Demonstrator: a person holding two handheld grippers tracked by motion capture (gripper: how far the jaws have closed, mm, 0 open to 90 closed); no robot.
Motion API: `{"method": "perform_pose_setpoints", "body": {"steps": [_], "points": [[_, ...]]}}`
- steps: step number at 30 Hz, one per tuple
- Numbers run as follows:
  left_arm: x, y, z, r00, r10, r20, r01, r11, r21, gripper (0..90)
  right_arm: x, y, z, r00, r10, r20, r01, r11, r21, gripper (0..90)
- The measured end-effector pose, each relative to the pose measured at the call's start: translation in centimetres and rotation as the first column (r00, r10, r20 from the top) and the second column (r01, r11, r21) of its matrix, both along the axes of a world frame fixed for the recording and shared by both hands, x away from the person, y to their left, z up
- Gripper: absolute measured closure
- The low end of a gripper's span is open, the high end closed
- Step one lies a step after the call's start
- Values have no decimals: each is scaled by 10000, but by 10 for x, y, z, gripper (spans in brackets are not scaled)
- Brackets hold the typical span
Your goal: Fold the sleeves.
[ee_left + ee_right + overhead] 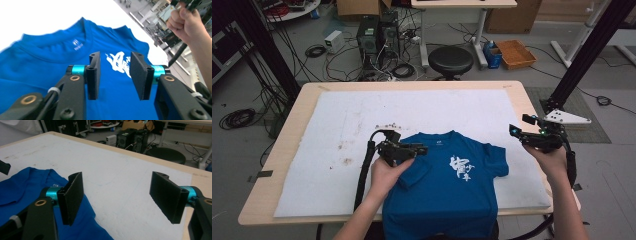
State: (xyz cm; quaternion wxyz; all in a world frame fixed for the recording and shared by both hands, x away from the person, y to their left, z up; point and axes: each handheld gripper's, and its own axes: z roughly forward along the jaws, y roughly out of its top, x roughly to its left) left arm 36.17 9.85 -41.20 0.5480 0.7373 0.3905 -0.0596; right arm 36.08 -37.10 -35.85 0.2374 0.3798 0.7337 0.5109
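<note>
A blue T-shirt (452, 192) with a white print (460, 167) lies chest-up on the white mat, its hem hanging over the near table edge. The sleeve (414, 172) on the left side is folded inward onto the chest. My left gripper (422, 149) hovers over that shoulder, pointing right across the shirt. In the left gripper view the gripper (115, 57) is open over the blue T-shirt (50, 65) with nothing between its pads. My right gripper (518, 125) is held near the mat's right edge, beyond the other sleeve. In the right gripper view it (117, 176) is wide open and empty above the mat, the shirt (25, 185) to its left.
The white mat (362, 110) covers most of the wooden table (292, 125) and has brown stains at its left. Behind the table stand a black stool (450, 60), computer towers (369, 35), floor cables and a cardboard tray (515, 53). A black frame post (582, 55) rises at the right.
</note>
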Motion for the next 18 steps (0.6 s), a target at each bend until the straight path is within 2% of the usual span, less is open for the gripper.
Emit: {"method": "perform_pose_setpoints", "body": {"steps": [3,5,7,9,11,13,17,18], "points": [[-1,13,1,9976,359,586,-381,9986,373,566,-1,-1,-2,9998,-161,-89,161,9999,-4,289],[0,24,1,9938,651,899,-708,9956,615,549,-2,-3,-5,9995,-271,-158,270,9996,-81,336],[0,37,2,9879,942,1236,-1028,9925,658,531,-3,-4,-7,9986,-472,-242,471,9989,-55,351],[-1,51,4,9780,1337,1603,-1463,9868,696,517,-5,-7,-13,9966,-688,-445,686,9976,-46,391],[-2,66,6,9634,1726,2053,-1906,9791,709,510,-6,-8,-16,9957,-751,-534,749,9972,-60,413],[-3,80,7,9526,1973,2317,-2180,9737,668,503,-6,-9,-22,9930,-826,-846,815,9965,-162,468],[-7,106,5,9409,2399,2393,-2624,9627,666,485,-2,-7,-37,9868,-667,-1475,607,9971,-452,542],[-8,112,4,9379,2464,2443,-2706,9601,704,485,3,-6,-46,9815,-618,-1810,519,9969,-594,559]]}}
